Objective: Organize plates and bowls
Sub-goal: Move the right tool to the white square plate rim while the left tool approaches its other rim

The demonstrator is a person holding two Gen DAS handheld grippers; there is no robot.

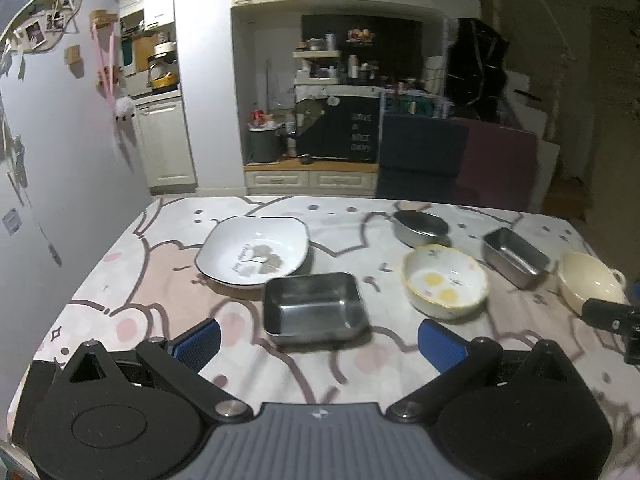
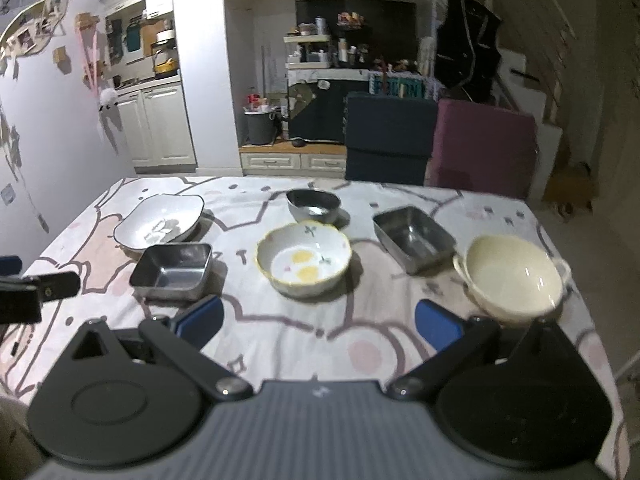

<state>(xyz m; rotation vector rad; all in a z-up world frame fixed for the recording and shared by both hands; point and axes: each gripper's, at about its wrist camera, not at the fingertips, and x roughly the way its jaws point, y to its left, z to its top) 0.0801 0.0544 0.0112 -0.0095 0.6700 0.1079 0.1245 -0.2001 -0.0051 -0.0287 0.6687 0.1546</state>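
Several dishes lie on a table with a pink patterned cloth (image 1: 160,304) (image 2: 304,340). A square steel tray (image 1: 314,307) (image 2: 173,270) sits just ahead of my open left gripper (image 1: 320,342). Behind it is a white squarish bowl (image 1: 254,251) (image 2: 160,221). A flowered bowl with yellow spots (image 1: 445,286) (image 2: 304,259) stands mid-table, a round steel bowl (image 1: 420,227) (image 2: 313,205) behind it. A second steel tray (image 1: 514,256) (image 2: 412,238) and a cream handled bowl (image 1: 590,282) (image 2: 514,274) lie to the right. My right gripper (image 2: 318,322) is open, with nothing between its fingers.
A dark blue chair (image 2: 388,144) and a maroon chair (image 2: 484,148) stand at the table's far edge. A white wall (image 1: 60,140) runs along the left side. Kitchen cabinets and cluttered shelves (image 1: 336,60) fill the background. The other gripper's body (image 1: 612,316) (image 2: 36,292) shows at each view's edge.
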